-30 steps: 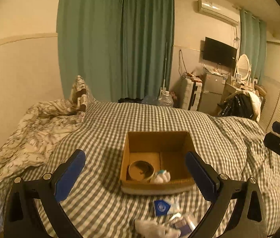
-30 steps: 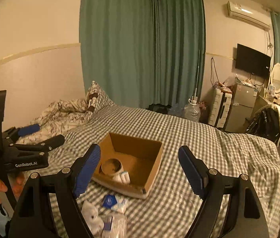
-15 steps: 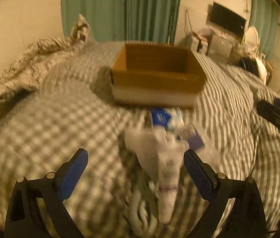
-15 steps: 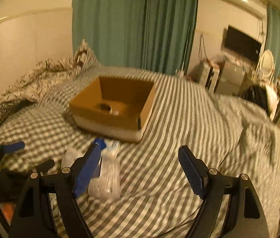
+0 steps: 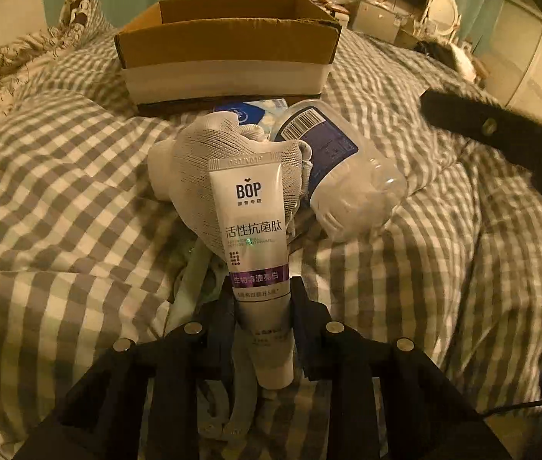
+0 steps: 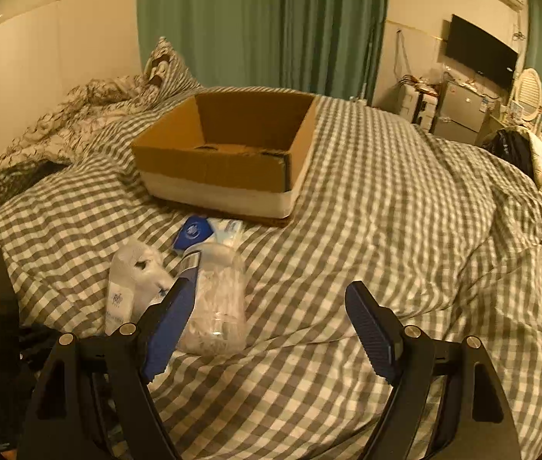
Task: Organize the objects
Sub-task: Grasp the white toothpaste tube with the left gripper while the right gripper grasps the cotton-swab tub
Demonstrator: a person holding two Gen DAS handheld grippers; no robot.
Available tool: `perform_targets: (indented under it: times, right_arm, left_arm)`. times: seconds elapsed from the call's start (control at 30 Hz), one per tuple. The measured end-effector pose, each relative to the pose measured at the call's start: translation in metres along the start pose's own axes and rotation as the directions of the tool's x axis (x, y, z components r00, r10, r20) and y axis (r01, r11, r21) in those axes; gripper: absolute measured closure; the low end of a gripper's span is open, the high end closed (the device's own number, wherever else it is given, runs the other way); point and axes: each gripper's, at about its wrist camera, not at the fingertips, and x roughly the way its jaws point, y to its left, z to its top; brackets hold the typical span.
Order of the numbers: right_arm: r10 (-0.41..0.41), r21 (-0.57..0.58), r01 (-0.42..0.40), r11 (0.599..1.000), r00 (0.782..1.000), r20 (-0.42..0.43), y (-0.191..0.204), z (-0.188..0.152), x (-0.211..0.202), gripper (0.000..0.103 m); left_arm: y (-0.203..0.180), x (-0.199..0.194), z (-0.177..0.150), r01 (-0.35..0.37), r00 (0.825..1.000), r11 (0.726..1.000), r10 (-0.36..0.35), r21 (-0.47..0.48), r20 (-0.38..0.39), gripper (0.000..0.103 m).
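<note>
A smooth white plastic tube (image 5: 253, 237) with a purple band is clamped near its cap end by the left gripper (image 5: 261, 308). Its long axis runs away from the gripper toward the cardboard box (image 5: 228, 44), with the flat crimped end farthest out and the round cap nearest the camera. It is held over a bundle of coarse white knitted cloth (image 5: 198, 161) on the checked bed cover (image 5: 60, 191). A clear, ribbed plastic jar (image 5: 347, 176) with a dark label is seen lying on its side just beside the cloth. A blue and white packet (image 5: 249, 113) lies between these and the box's near wall. The right gripper (image 6: 271, 326) is held wide open, nothing between its blue ridged pads (image 6: 171, 326), above the cover beside the jar (image 6: 217, 306).
</note>
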Motion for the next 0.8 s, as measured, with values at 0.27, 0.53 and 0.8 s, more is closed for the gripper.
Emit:
perform_targets:
  times: [0.27,0.53,0.8]
  right_arm:
    - [0.06,-0.047,-0.064,0.997,0.995,-0.084,0.027,-0.004,0.03,0.022]
    - [0.044,-0.055,-0.055,0.997,0.982,-0.182,0.04,-0.019,0.072,0.022]
    - [0.064,-0.05,-0.075,0.996,0.98,-0.187,0.041,-0.024,0.071,0.04]
  left_arm:
    - [0.018,-0.047,0.017,-0.082,0.986,0.997,0.079,0.008,0.148,0.078]
    - [0.042,-0.073,0.035,-0.162,0.958,0.986,0.164,-0.027,0.234,0.078]
    - [0.047,-0.077,0.039,-0.164,0.954,0.986,0.167,-0.032,0.248,0.078]
